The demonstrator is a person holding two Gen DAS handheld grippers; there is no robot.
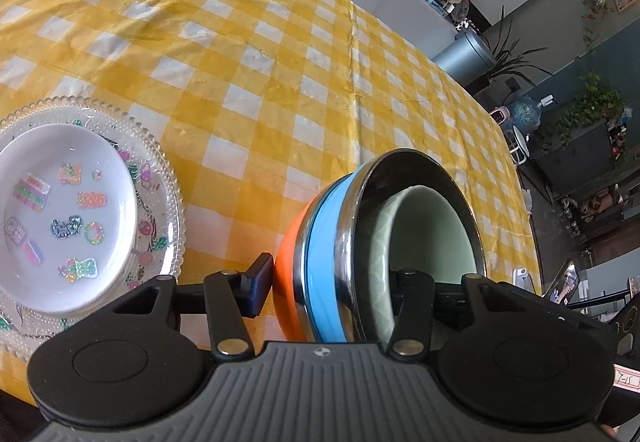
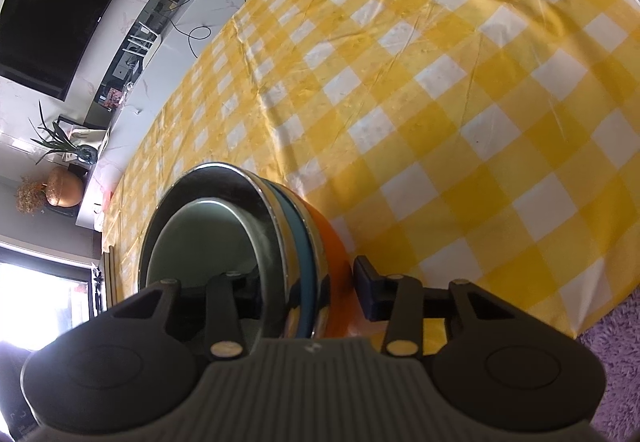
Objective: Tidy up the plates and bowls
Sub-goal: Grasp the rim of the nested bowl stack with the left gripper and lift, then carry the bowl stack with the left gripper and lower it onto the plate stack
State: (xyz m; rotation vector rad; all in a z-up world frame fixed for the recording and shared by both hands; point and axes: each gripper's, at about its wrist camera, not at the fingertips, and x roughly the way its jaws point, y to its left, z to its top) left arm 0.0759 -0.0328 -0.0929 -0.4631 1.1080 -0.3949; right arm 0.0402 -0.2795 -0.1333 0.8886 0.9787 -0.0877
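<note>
At the far left of my left wrist view a white shallow plate with glittery stickers sits inside a clear beaded glass plate on the yellow-and-white checked table. Right of them is the nested stack of bowls: an orange bowl outermost, then a blue-banded steel one, a shiny steel one and a pale green bowl innermost.

My left claw straddles the stack's near wall, one finger beside the orange outside and one inside the rim. It stands part closed; I cannot tell whether the pads are pressing yet.

My right claw straddles the wall on its own side of the stack in the same way, its outer pad apparently just apart from the orange wall. Here too I cannot tell if the grip is firm.

My worry is slippage: the walls are curved and glossy, and the stack looks heavy. If one side bites before the other, the stack could tilt and the inner bowls slide out. Squeezing unevenly could also push it across the cloth toward the plates.
</note>
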